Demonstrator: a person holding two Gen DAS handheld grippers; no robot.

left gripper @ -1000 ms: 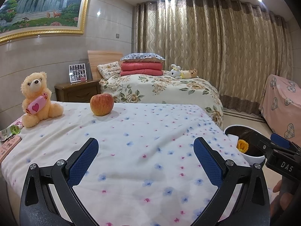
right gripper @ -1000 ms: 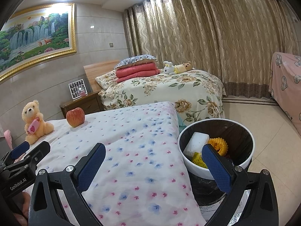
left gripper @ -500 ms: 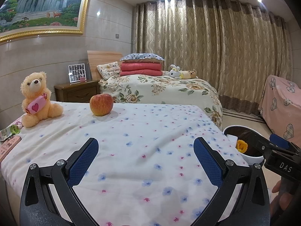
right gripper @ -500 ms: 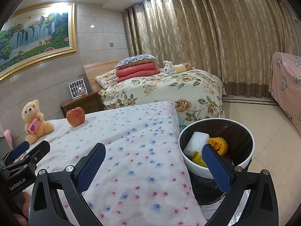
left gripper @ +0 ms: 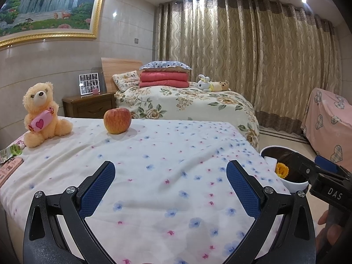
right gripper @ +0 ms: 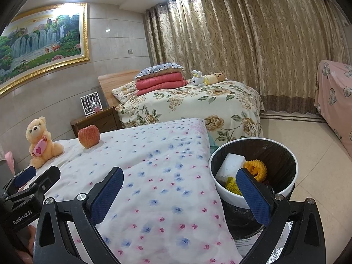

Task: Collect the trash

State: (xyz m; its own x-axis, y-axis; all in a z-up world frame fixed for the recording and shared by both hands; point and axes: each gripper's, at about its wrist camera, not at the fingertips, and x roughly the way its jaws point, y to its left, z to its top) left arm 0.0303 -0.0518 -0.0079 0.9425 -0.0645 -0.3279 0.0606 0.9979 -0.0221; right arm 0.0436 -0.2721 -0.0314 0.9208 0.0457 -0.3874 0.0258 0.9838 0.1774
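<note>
Left wrist view: the bed cover (left gripper: pixel 167 176) fills the space between and ahead of the jaws. The left gripper (left gripper: pixel 170 177) hangs above it with its jaws spread wide and nothing between them. Right wrist view: the right gripper (right gripper: pixel 179 187) also has its jaws set wide and empty, its left jaw over the cover and its right jaw in front of the waste bin (right gripper: pixel 283 192).

The bin stands on the floor just beside the bed edge, ahead of the right jaw. It already contains a white block (right gripper: pixel 231 165), a yellow ridged piece (right gripper: pixel 256 169) and a yellow wrapper (right gripper: pixel 231 183).

Well ahead of the left gripper, left of its left jaw, a teddy bear (left gripper: pixel 41 114) sits on the cover, with an apple (left gripper: pixel 117 120) just right of it. Neither reads as trash.

Far left of the left jaw, at the cover's edge, lie a green-and-white wrapper (left gripper: pixel 10 153) and a pink flat packet (left gripper: pixel 7 169), both partly cut off by the frame.

Judged step: between deposits, seeking the next item. The next move likely calls for swinging the left gripper leftward, centring the wrapper between the jaws, then closing on it.
</note>
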